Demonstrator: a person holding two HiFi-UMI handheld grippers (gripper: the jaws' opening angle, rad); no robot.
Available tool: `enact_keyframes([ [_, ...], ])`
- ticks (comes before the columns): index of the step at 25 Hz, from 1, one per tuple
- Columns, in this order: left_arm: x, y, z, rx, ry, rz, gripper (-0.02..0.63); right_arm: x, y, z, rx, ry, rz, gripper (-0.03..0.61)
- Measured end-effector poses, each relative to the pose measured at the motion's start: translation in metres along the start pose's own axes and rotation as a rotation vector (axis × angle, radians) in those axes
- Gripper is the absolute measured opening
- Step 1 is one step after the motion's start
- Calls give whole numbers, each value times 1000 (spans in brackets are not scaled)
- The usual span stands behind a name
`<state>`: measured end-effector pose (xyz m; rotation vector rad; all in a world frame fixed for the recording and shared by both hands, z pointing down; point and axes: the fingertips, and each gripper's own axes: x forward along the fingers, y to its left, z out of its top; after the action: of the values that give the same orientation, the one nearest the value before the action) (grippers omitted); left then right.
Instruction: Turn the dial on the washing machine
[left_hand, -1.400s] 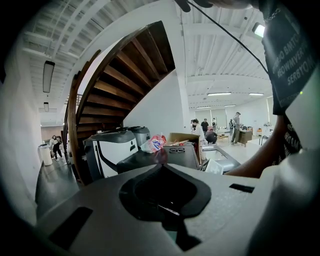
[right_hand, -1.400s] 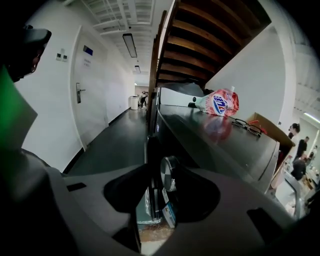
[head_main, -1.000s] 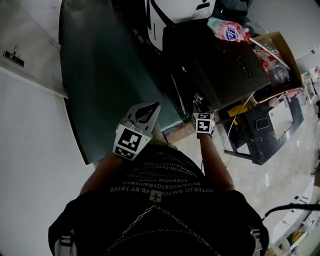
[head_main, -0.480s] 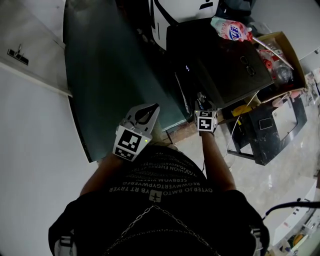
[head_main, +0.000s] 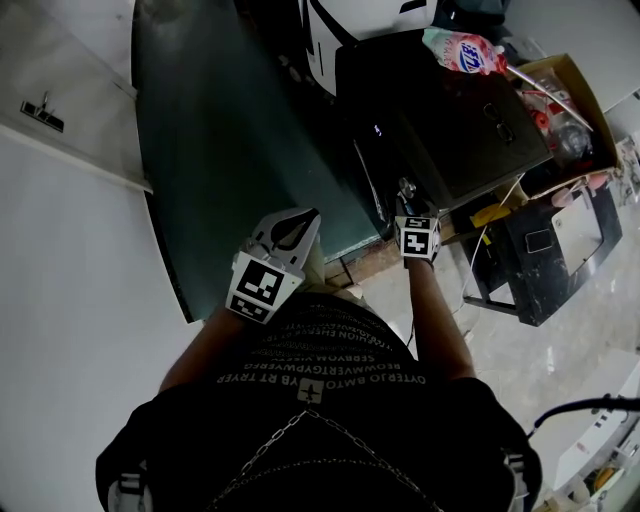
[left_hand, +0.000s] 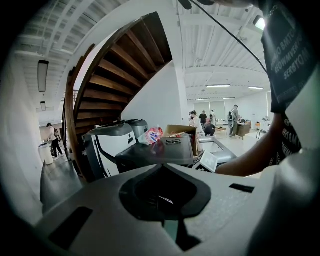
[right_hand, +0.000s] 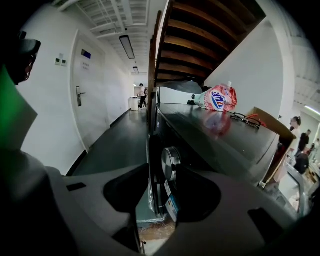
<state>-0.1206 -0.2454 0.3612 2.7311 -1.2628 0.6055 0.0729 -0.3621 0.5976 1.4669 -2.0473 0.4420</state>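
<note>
Head view: left claw (head_main: 296, 224) idle, held apart from the dark washing machine (head_main: 455, 115); right claw (head_main: 405, 196) at the machine's front panel. Left gripper view: claw closed tip to tip, nothing held. Right gripper view: claw parted, with the round metal dial (right_hand: 169, 161) on the front panel framed in its gap. The dial is probably stiff, smooth and slippery, best pinched across its rim.
</note>
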Motion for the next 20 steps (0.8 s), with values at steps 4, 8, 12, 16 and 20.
enact_keyframes([
  [4, 0, -1, 0, 11, 9, -11, 6, 0, -2, -2, 18, 1, -2, 147],
  [8, 5, 2, 1, 15, 18, -32, 6, -18, -2, 9, -7, -48, -34, 86],
  [12, 24, 14, 3, 5, 3, -75, 6, -67, 5, 52, -90, -204, -56, -3],
  [16, 38, 17, 6, 6, -28, -146, 6, -126, 28, 85, -55, -332, 52, -3],
  [20, 24, 19, 14, 19, -77, -219, 6, -175, 50, 110, -39, -380, 32, -3],
])
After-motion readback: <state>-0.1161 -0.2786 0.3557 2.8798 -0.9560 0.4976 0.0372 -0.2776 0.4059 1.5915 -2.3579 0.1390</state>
